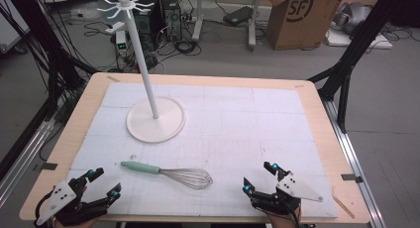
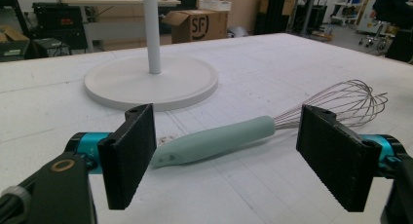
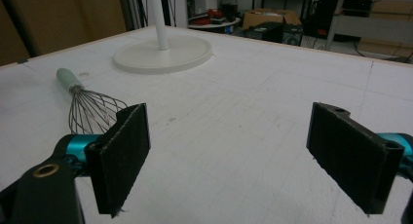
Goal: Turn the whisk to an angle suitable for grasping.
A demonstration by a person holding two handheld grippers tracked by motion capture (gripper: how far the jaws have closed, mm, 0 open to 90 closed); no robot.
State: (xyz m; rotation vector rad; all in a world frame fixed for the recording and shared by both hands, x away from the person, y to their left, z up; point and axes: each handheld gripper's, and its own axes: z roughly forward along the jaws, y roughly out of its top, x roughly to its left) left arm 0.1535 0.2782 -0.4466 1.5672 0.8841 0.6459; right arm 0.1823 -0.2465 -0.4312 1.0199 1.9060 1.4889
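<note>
Jaws wide on both: from the high view I see my left gripper (image 1: 103,182) and right gripper (image 1: 258,177) near the table (image 1: 327,134) front edge, whisk (image 1: 168,173) between. Left gripper view: whisk handle just ahead. Right gripper view: open mat ahead.

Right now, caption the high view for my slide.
Whisk lies between open left gripper and right gripper, before a white hook stand.

A whisk (image 1: 171,172) lay flat on the desk (image 1: 257,129) near its near edge, handle to the left, wires to the right. A stand (image 1: 155,120) stood behind it, toward the far left. The left tool (image 1: 103,183) sat left of the whisk, the right tool (image 1: 257,178) right of it, both apart from it.
</note>
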